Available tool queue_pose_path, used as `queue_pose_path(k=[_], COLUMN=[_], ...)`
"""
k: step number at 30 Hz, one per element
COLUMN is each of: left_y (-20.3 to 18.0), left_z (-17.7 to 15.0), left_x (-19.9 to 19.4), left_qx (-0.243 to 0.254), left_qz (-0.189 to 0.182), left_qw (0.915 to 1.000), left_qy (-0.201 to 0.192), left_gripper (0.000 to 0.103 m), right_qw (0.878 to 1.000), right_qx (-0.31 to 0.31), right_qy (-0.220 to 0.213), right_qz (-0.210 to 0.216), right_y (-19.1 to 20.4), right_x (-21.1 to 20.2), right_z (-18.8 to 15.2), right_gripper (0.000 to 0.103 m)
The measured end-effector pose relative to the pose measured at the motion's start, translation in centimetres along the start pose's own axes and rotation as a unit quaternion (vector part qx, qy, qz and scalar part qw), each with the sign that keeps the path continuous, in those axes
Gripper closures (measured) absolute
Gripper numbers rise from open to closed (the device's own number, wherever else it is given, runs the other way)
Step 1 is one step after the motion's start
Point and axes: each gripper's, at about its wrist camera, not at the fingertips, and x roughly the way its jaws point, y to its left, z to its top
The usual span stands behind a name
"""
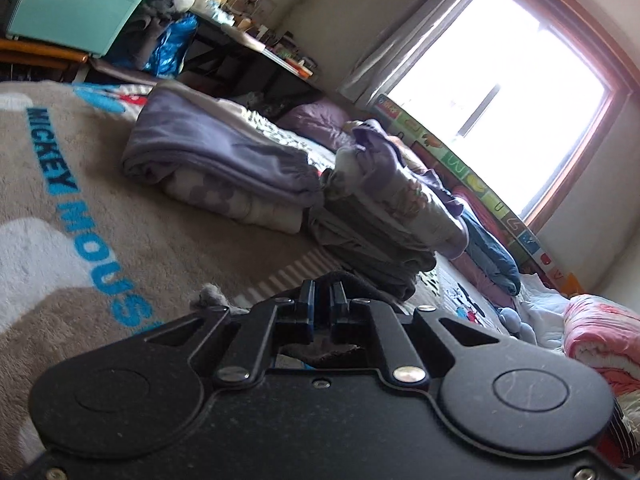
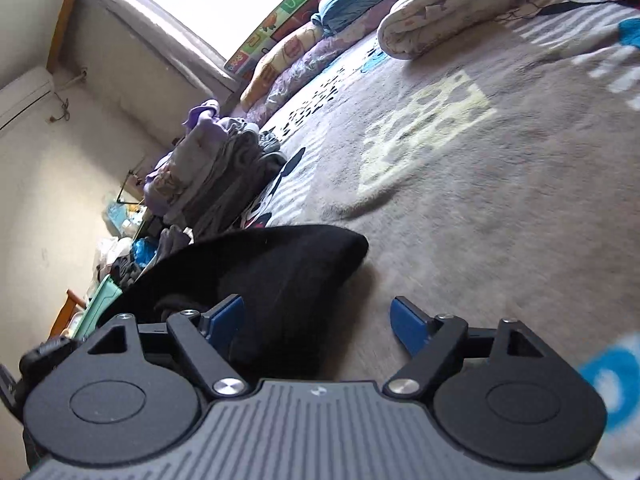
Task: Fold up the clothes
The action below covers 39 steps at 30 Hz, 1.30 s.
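A black garment lies bunched on the grey Mickey Mouse blanket that covers the bed. In the right wrist view my right gripper stands open around the garment's near end. Its left blue pad is against the cloth, and the right pad is apart from it over bare blanket. In the left wrist view my left gripper is shut, with a bit of the black garment showing just past its fingertips and more dark cloth under the fingers.
A stack of folded grey and purple clothes stands ahead, beside a folded purple blanket. A pink quilt lies at the right. A rolled white quilt and a bright window are farther off. A teal bin sits past the bed.
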Motion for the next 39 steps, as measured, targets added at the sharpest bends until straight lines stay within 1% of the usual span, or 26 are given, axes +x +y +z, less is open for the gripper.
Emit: queue_pose_path(k=[4,5,6,7,8,9,14,18,22,27,30,33,37,39], left_y=[0.0,-0.1,-0.1,0.0,0.1,0.2,0.4,-0.7,-2.7,-5.4,-7.0,-8.5,-10.1,-10.3], left_z=[0.1,0.1,0.1,0.1,0.1,0.1,0.0,-0.4,-1.4,-2.8,-3.8,-5.0,-6.9,-7.4], left_x=[0.5,0.6,0.6,0.6,0.7,0.8,1.2,1.4,1.6,1.8,1.8,2.0,2.6,3.0], left_qx=[0.003,0.004,0.004,0.004,0.004,0.003,0.004,0.02,0.049,0.093,0.12,0.141,0.171,0.177], left_qz=[-0.005,-0.006,-0.007,-0.007,-0.006,-0.004,-0.004,-0.028,-0.057,-0.097,-0.116,-0.136,-0.14,-0.137], left_qw=[1.0,0.9999,0.9999,0.9999,0.9999,0.9999,0.9996,0.9986,0.9957,0.988,0.9823,0.9758,0.9689,0.9679], left_qy=[0.008,0.009,0.01,0.011,0.013,0.015,0.026,0.039,0.053,0.076,0.085,0.097,0.111,0.114], left_gripper=[0.099,0.099,0.099,0.099,0.099,0.099,0.099,0.099,0.099,0.099,0.099,0.099,0.099,0.099], right_qw=[1.0,1.0,1.0,1.0,1.0,1.0,0.999,0.998,0.997,0.995,0.993,0.991,0.99,0.991], right_qx=[0.007,0.006,0.005,0.003,0.001,-0.001,-0.026,-0.034,-0.041,-0.053,-0.052,-0.046,-0.029,-0.019], right_qy=[-0.008,-0.006,-0.002,0.002,0.006,0.01,-0.01,-0.039,-0.059,-0.085,-0.1,-0.109,-0.11,-0.102], right_qz=[-0.004,-0.002,0.001,0.007,0.014,0.021,0.031,0.032,0.017,-0.017,-0.04,-0.061,-0.085,-0.088], right_y=[0.4,0.5,0.7,0.9,1.0,1.2,2.3,2.1,1.1,-1.4,-3.4,-5.3,-7.8,-8.8], right_x=[1.8,2.2,2.6,2.9,3.1,3.4,2.6,0.5,-2.2,-6.5,-8.9,-10.8,-12.2,-12.5], right_z=[0.5,0.5,0.5,0.5,0.4,0.4,1.1,3.3,6.2,8.9,9.8,9.8,9.1,8.5], right_gripper=[0.021,0.027,0.042,0.049,0.066,0.076,0.077,0.077,0.077,0.077,0.077,0.077,0.077,0.077])
